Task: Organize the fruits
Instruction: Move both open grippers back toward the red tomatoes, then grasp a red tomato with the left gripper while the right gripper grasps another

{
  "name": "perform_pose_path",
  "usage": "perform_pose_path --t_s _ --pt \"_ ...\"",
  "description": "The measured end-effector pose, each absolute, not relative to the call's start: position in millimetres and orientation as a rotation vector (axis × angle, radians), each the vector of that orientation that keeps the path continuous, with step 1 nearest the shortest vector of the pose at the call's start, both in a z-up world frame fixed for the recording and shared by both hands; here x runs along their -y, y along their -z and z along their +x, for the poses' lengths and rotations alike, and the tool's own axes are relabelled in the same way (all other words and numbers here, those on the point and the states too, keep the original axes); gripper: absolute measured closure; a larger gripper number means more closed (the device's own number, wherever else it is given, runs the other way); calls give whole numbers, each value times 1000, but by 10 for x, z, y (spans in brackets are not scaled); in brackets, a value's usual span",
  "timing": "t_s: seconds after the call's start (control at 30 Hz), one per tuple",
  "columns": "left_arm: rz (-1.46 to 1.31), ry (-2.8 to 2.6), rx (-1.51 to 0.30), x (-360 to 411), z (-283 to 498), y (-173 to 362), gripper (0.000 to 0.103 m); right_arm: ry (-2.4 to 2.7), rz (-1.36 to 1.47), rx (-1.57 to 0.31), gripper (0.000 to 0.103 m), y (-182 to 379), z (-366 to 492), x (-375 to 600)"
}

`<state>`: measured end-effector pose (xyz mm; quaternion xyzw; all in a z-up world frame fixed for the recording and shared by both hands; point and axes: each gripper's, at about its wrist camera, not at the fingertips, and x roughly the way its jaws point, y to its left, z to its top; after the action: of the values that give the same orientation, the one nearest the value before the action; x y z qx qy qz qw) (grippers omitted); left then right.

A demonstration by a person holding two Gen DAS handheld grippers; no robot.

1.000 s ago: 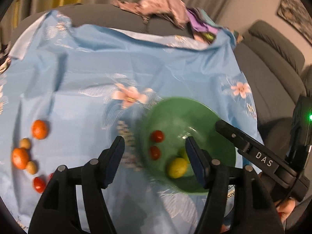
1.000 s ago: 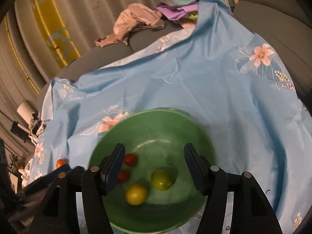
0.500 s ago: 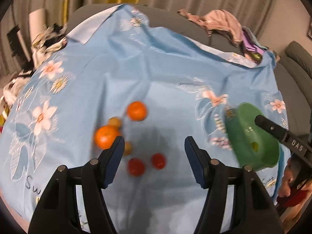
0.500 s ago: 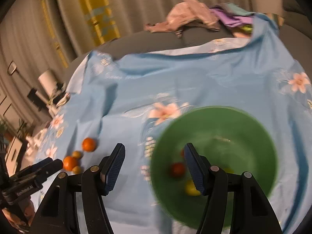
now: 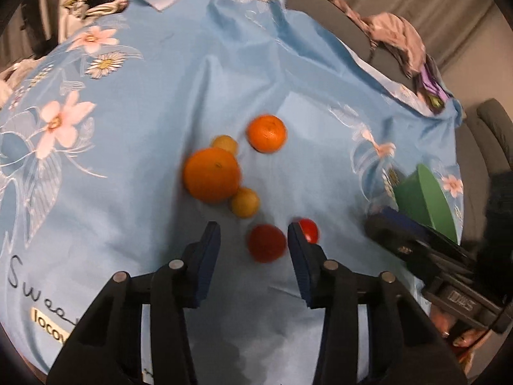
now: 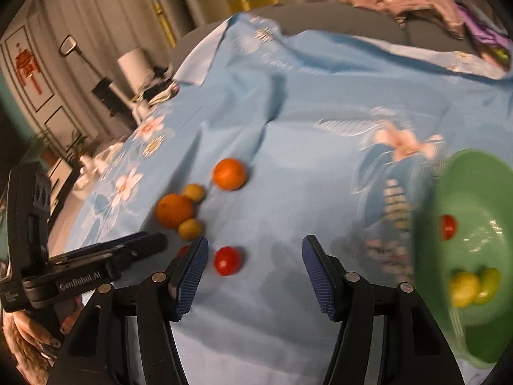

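Observation:
Loose fruit lies on the blue flowered cloth [image 5: 160, 96]: a large orange [image 5: 211, 174], a smaller orange [image 5: 266, 133], two small yellow fruits [image 5: 245, 202] and two red tomatoes. My left gripper [image 5: 253, 250] is open, with one red tomato [image 5: 266, 243] between its fingertips; the other tomato [image 5: 308, 229] lies just right of it. The green bowl [image 6: 474, 199] at the right holds a red tomato [image 6: 448, 226] and two yellow-green fruits [image 6: 463, 288]. My right gripper [image 6: 253, 276] is open and empty, above the cloth between the fruit and the bowl.
A grey sofa [image 5: 490, 128] lies under and behind the cloth, with a heap of clothes [image 5: 397, 38] on its back. Curtains, a lamp and clutter [image 6: 134, 73] stand beyond the cloth's left edge. The bowl shows edge-on in the left wrist view [image 5: 426, 192].
Both grippers swung left, away from the bowl. My left gripper has come down over the loose fruit and now has a red tomato between its open fingers.

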<state>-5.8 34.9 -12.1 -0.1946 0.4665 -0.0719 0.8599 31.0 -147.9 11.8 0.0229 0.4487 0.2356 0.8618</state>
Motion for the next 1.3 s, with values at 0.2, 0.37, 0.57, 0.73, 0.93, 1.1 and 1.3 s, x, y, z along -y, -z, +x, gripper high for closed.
perform_pose_path --t_s 0.2,0.37,0.57,0.73,0.93,1.1,1.3 --pt "-373 193 -1020 -203 -69 249 65 -540 191 -1052 63 91 489 1481" --pt "-352 200 -1042 -136 -52 333 65 -538 183 -1099 63 207 512 1379" --pt "-371 189 -1060 -175 -22 429 72 -520 140 -1133 63 324 517 1247" --pt "-321 179 -1033 -140 -51 424 74 -503 123 -1130 64 341 529 1224" --pt "-259 166 -1006 -50 -39 432 75 -482 85 -1113 71 336 511 1218" --pt "-267 162 -1005 -64 -24 437 75 -450 76 -1108 77 320 529 1301" --pt "-270 162 -988 -56 -42 379 76 -421 100 -1091 77 247 522 1451"
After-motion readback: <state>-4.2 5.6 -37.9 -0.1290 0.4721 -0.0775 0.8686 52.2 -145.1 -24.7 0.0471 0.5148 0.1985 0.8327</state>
